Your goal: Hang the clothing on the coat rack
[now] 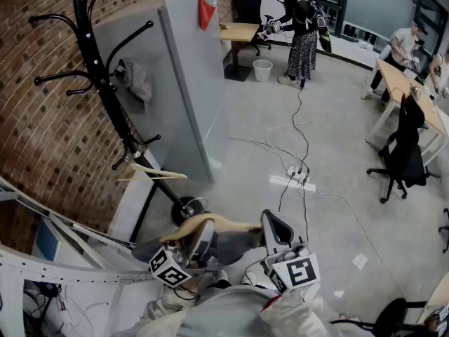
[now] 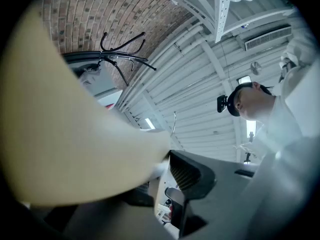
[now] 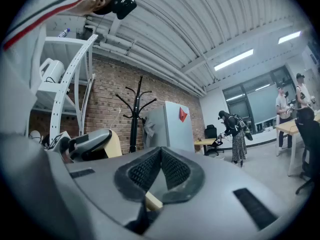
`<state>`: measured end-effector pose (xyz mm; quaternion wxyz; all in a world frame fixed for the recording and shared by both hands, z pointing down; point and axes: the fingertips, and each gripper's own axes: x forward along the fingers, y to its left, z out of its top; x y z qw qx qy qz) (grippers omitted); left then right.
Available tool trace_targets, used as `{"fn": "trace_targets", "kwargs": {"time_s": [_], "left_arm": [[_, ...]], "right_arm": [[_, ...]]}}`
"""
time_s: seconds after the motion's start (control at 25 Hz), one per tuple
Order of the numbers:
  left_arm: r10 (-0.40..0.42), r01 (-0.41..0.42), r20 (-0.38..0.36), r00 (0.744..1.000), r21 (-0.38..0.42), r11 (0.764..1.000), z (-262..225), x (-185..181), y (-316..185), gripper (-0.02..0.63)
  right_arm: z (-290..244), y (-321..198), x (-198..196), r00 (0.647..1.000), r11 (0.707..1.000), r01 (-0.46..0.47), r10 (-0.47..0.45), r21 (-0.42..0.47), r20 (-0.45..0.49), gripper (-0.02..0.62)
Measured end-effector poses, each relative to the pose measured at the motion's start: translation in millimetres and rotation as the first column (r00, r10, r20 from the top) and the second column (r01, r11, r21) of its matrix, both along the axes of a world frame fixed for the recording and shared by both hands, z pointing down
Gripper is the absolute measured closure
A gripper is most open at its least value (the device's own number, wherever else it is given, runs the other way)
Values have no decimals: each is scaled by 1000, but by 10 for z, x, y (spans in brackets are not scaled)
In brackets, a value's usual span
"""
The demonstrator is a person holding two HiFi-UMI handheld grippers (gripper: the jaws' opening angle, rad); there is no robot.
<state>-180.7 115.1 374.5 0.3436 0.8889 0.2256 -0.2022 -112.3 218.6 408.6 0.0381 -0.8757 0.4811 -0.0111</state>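
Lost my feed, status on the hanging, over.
Right gripper shut on wooden hanger. Left gripper wide around it, grip unclear. Grey clothing on hanger, short of coat rack. Second hanger low on rack.

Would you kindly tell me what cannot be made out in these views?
Left gripper view: the blurred wooden hanger covers one side of the left gripper, so its grip is unclear.
Head view: both grippers hide most of the clothing.
Right gripper view: the right gripper, shut on the wooden hanger, hides the coat rack's foot.
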Motion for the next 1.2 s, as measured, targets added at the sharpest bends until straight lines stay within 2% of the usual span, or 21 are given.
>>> {"fn": "trace_targets", "kwargs": {"time_s": [0.52,0.84,1.2], "left_arm": [[-4,6,-32,999,40,999,-98,297,433,505],[22,-21,-31,999,37,999,-125,556,476,505],[30,-29,-24,999,34,999,-26,1002,366,505]], "right_arm": [[102,793,239,997,997,-71,71,-15,4,571],[144,891,455,994,994,-108,108,-11,19,571],[306,806,888,991,991,-127,128,-35,43,571]]}}
